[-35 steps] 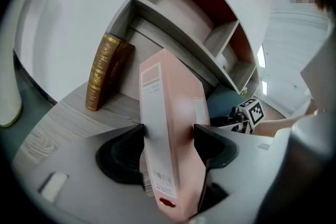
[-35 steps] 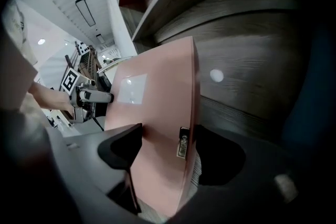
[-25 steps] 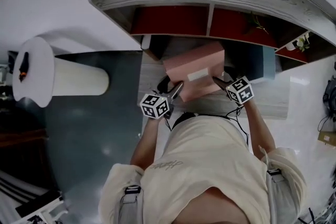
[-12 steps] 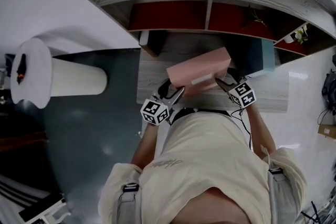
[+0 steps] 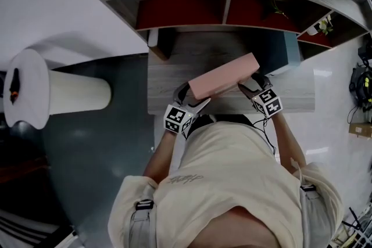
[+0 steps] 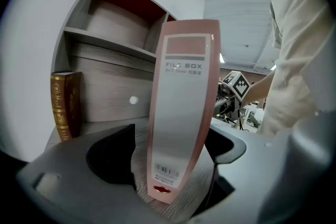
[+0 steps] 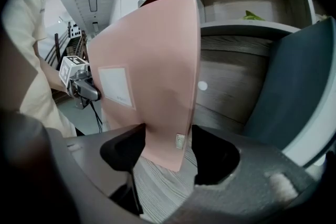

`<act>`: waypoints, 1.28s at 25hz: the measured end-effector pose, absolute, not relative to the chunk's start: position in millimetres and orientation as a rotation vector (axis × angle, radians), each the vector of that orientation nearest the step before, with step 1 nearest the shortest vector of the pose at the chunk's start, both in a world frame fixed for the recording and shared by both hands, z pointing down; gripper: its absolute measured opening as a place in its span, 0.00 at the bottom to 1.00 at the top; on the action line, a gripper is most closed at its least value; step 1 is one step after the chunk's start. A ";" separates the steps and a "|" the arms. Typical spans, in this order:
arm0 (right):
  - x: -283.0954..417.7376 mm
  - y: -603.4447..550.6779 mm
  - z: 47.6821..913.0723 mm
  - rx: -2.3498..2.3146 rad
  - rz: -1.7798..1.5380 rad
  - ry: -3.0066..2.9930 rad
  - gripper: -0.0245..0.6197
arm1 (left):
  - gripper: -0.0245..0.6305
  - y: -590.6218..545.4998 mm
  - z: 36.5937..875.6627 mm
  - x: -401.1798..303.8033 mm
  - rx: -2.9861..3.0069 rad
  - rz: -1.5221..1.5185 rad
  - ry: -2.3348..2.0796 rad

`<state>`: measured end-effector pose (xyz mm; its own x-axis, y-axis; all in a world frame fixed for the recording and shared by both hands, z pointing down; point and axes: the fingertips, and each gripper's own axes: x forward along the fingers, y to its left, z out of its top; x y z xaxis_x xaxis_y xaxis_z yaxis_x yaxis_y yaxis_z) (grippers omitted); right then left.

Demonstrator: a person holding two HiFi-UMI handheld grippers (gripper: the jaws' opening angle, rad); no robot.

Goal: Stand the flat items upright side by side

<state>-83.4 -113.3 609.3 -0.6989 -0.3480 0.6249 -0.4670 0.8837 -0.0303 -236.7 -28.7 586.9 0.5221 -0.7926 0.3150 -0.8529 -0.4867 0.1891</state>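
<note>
Since a second ago the box (image 5: 224, 75) has swung from lying tilted with its broad face up to standing on its long edge on the bench (image 5: 168, 81), slanted across it near the front. The left gripper (image 5: 195, 96) is opening, and its fingers (image 6: 113, 157) are released with bare wood showing beside the box's labelled spine (image 6: 181, 113), which is between them. The right gripper (image 5: 250, 85) is clenched on the far end (image 7: 152, 86), so for now it alone steadies the box. We judge tipping to be the main risk. The box is tall and narrow, nothing leans against it, and if the right fingers (image 7: 123, 152) let go before it sits flat, it could fall onto its face. If we draw the left gripper back crooked, a finger could catch the spine and drag or twist the box. Placement could also go wrong: the box stands apart from the book (image 6: 65, 105) at the back and from the dark panel (image 7: 294, 92). Left at this slant, it would not end up side by side with either.
</note>
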 end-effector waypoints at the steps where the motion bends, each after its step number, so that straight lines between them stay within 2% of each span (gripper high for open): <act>1: -80.1 -111.3 609.8 0.601 0.245 -2.400 0.47 | 0.70 -29.5 587.8 -231.3 2.478 0.275 -1.341; 3: -75.8 -108.1 610.6 0.637 0.249 -2.381 0.47 | 0.67 -29.4 588.7 -221.8 2.552 0.302 -1.285; 5: -73.1 -103.6 611.8 0.679 0.262 -2.366 0.47 | 0.59 -27.3 588.5 -216.0 2.616 0.328 -1.245; 9: -63.1 -92.0 614.8 0.749 0.290 -2.337 0.47 | 0.57 -26.1 587.9 -213.3 2.659 0.330 -1.247; 20: -13.1 -57.5 639.7 0.981 0.494 -2.299 0.47 | 0.56 -61.3 589.0 -200.3 2.554 0.335 -1.443; 32: 66.4 -64.2 648.1 1.143 0.611 -2.311 0.47 | 0.56 -110.9 592.5 -145.9 2.379 0.377 -1.552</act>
